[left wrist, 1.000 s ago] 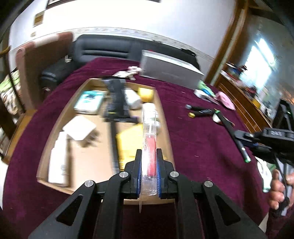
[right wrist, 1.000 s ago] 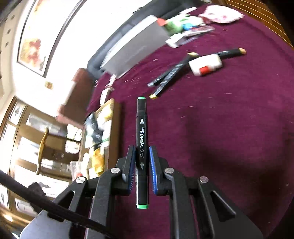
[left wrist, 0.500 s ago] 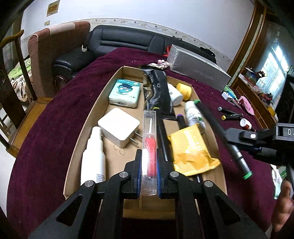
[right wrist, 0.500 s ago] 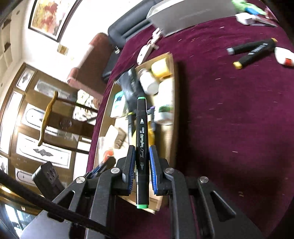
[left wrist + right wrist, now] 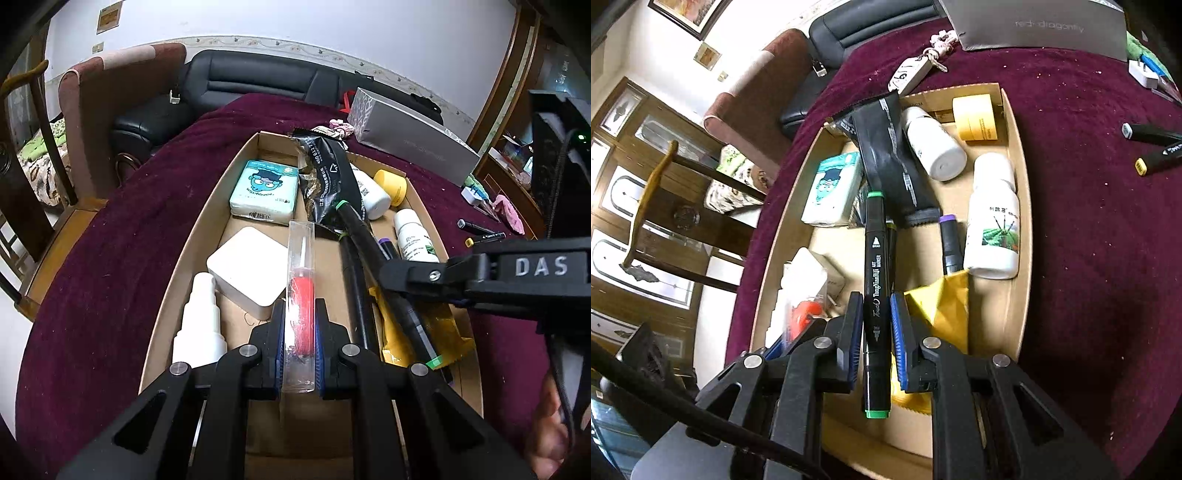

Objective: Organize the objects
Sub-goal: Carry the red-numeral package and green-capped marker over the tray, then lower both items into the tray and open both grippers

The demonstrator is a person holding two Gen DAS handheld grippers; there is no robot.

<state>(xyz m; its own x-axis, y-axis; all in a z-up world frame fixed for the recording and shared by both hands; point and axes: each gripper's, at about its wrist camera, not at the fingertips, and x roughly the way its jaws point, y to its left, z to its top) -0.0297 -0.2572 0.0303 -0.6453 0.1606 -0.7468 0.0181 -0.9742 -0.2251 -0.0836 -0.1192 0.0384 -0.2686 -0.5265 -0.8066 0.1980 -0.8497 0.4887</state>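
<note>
While both hovered over the cardboard box (image 5: 177,258), the left gripper (image 5: 300,354) was clamped on a clear tube (image 5: 301,295), light and probably crackable, and the right gripper (image 5: 875,332) pinched a stiff, slick marker (image 5: 876,273) near mid-barrel, which looked balanced.

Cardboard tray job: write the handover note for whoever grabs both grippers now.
Left gripper: shut on clear tube with red tool inside, over cardboard tray.
Right gripper: shut on green-capped marker, also over the tray.
Done: bottles, tissue pack, charger, pouches in tray.
Left: release both items, then collect the markers on the maroon cloth.
</note>
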